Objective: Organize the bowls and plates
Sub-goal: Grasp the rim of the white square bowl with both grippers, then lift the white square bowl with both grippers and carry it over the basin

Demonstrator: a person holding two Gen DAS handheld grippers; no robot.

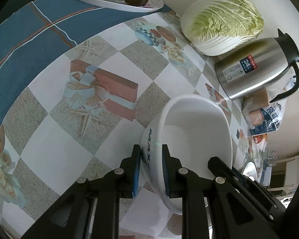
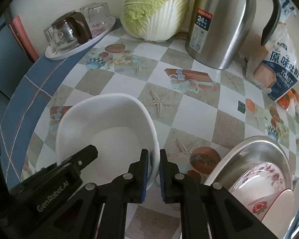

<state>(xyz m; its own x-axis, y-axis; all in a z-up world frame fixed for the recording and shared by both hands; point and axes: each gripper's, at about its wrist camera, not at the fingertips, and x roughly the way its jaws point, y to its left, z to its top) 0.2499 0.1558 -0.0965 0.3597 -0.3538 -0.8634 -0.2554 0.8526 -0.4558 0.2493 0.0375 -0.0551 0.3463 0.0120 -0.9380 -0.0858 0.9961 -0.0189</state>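
The white ceramic bowl with blue lettering (image 1: 193, 127) rests on the checkered tabletop (image 1: 55, 159), its rim clamped on opposite sides between the fingers of the left gripper (image 1: 151, 171) and the right gripper (image 2: 153, 176). Rigid, glossy, probably slippery and breakable, it is best held by the rim wall. Counted: one white bowl, one steel basin (image 2: 255, 149) holding at least one floral dish (image 2: 263, 177).

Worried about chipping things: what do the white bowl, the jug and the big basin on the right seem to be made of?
White bowl: probably glazed ceramic or opal glass; smooth, glossy, thick rim. Jug: brushed stainless steel with a black, probably plastic, handle. Basin: shiny metal, likely steel; mirror-like rim.
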